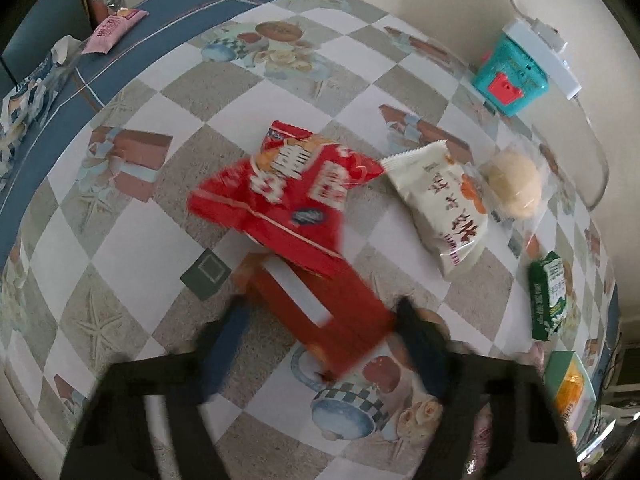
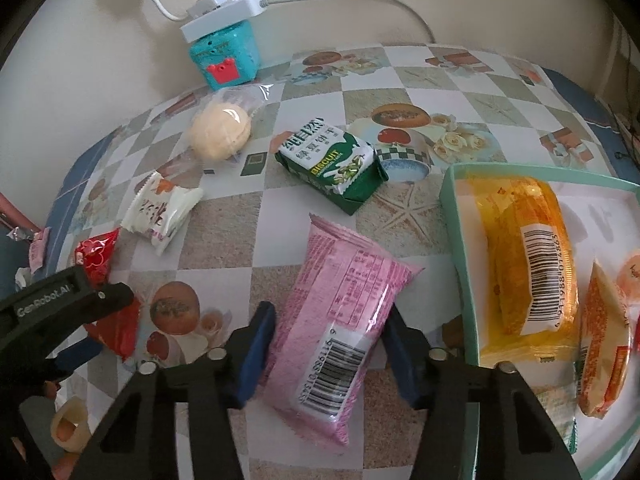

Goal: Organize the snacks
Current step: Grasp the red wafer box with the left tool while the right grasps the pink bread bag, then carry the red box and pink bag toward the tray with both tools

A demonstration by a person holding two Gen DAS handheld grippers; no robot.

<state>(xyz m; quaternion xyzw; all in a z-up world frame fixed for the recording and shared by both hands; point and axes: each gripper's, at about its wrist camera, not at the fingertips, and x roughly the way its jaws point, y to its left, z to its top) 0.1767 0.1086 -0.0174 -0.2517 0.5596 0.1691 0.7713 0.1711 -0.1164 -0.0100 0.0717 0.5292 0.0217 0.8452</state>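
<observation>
In the left wrist view a red snack packet (image 1: 296,208) lies on the checked tablecloth, its near end between the fingers of my left gripper (image 1: 320,320), which is open around it; the view is blurred. In the right wrist view my right gripper (image 2: 326,344) is shut on a pink snack packet (image 2: 340,320), just left of a green tray (image 2: 454,216). The tray holds an orange packet (image 2: 528,256) and an orange-and-white packet (image 2: 604,344). The left gripper (image 2: 60,300) shows at the left over the red packet (image 2: 108,316).
On the table lie a white packet (image 2: 160,212), a wrapped round bun (image 2: 220,130) and a green biscuit pack (image 2: 332,166). A teal box (image 2: 224,56) with a white power strip (image 2: 224,10) stands by the wall. Another pink packet (image 1: 112,30) lies at the far left edge.
</observation>
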